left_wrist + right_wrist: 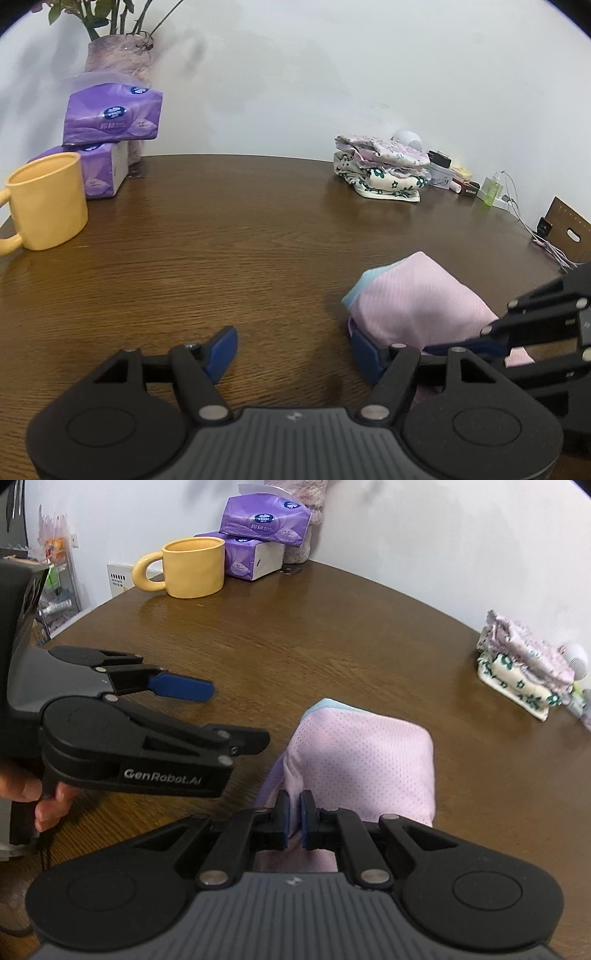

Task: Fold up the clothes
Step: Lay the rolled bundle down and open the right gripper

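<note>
A folded pink mesh garment (pixel 417 299) with a light blue edge lies on the brown wooden table (pixel 221 240). My right gripper (pixel 294 819) is shut on the near edge of this pink garment (pixel 362 760), its blue pads pinching the cloth. In the left wrist view the right gripper (pixel 461 349) reaches in from the right onto the cloth. My left gripper (pixel 293 350) is open just left of the garment, with bare table between its fingers; its right pad rests beside the cloth's edge. In the right wrist view the left gripper (pixel 236 714) stands open to the left.
A stack of folded floral clothes (pixel 382 170) sits at the back right, with small bottles and a cable (pixel 491 192) behind it. A yellow mug (pixel 46 201), purple tissue packs (pixel 110 114) and a vase (pixel 118 55) stand at the back left. A hand (pixel 44 805) holds the left gripper.
</note>
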`<state>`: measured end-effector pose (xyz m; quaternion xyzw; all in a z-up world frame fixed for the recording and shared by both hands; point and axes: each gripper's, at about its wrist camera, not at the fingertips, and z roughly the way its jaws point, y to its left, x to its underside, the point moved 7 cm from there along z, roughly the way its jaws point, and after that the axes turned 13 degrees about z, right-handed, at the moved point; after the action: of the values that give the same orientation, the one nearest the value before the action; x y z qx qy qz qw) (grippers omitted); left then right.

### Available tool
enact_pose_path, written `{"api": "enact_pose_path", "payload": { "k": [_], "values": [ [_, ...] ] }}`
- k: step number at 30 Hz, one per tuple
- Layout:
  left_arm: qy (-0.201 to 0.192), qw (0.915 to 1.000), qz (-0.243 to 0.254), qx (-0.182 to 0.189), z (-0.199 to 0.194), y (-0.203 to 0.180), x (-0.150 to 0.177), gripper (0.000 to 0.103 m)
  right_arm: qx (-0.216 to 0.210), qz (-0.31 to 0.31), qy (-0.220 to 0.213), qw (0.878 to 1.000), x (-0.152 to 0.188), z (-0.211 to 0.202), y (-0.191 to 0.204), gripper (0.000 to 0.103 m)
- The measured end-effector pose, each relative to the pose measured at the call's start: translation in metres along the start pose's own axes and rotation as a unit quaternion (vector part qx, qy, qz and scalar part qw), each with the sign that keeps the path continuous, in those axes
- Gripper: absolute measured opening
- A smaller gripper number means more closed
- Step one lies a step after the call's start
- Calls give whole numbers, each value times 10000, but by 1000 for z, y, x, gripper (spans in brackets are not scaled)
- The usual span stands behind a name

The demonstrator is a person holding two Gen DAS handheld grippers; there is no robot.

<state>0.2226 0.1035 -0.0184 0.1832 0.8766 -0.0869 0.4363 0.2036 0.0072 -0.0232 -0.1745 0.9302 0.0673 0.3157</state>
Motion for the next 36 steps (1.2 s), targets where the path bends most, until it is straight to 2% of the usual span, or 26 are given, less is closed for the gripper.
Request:
{"api": "enact_pose_path", "payload": {
  "k": [3,7,9,10,11,17,21,24,26,34,36],
  "values": [
    [-14,10000,-31,-12,0,1,0,68,-134,103,-1,9999,3,3,2,7],
    [-76,9999,-135,-51,-1,5,-1,69,-504,225,-115,9984,7,-6,8,14],
    [-127,9997,-195,-118,-2,9,-2,69,-782,314,-346,9958,10,-23,6,19],
    [-133,9996,-192,-148,-1,10,-2,69,-864,347,-506,9944,12,-34,2,28],
    [-126,9996,-202,-180,-1,11,-1,69,-835,379,-650,9937,17,-42,-5,35],
    [-245,9994,-78,-221,-11,1,-1,69,-363,721,-1304,9882,53,-72,-66,40],
    [-296,9987,402,60,-33,-37,1,70,-428,1068,-1403,9834,73,-77,-104,40],
    [-382,9952,843,326,-51,-74,6,74,-553,990,-1394,9837,79,-78,-116,43],
    [-410,9924,1112,320,-56,-97,11,74,-660,880,-1380,9843,82,-77,-118,43],
    [-198,9835,1789,-161,-48,-141,16,72,-1112,384,-1276,9848,85,-69,-112,43],
    [-137,9793,1989,-355,-45,-148,16,63,-1128,262,-1247,9854,84,-65,-111,43]
  ]
}}
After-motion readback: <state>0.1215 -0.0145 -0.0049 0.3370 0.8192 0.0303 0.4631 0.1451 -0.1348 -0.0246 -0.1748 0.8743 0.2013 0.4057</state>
